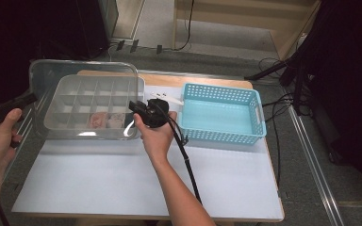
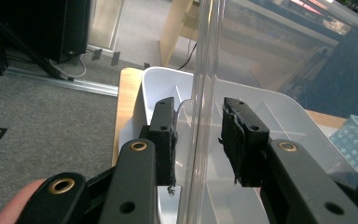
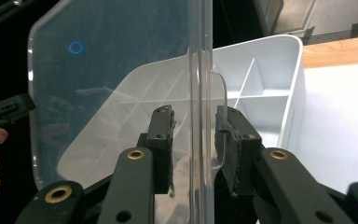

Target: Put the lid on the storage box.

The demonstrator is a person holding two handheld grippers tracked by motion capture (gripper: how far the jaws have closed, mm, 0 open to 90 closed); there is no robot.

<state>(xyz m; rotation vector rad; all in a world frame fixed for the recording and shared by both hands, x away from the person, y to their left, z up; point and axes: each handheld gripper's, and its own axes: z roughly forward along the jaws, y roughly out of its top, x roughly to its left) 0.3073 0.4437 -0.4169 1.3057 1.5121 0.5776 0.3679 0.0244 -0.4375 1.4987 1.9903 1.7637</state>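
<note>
The table (image 1: 122,188) is the biggest thing here. It has a pale top, and its wooden edge shows at the back. On its right side sits a blue basket (image 1: 259,106) with little holes in its walls.

On the left side of the table sits a white box (image 1: 56,94) split into many small square rooms. Two of the front rooms hold something pinkish, too small to tell what it is.

Over the box is a clear lid (image 1: 82,70). It is tilted up, with its front edge low near the front of the box and its back edge high in the air.

The right gripper (image 1: 141,109) is at the right end of the lid's front edge. In the right gripper view the lid's rim stands between its two black jaws, which are partly open; a gap shows on each side, so whether the pads press on it cannot be told.

The left gripper (image 1: 28,100) is at the lid's left edge. In the left gripper view (image 2: 198,140) the rim also stands between the partly open jaws, with gaps showing.
</note>
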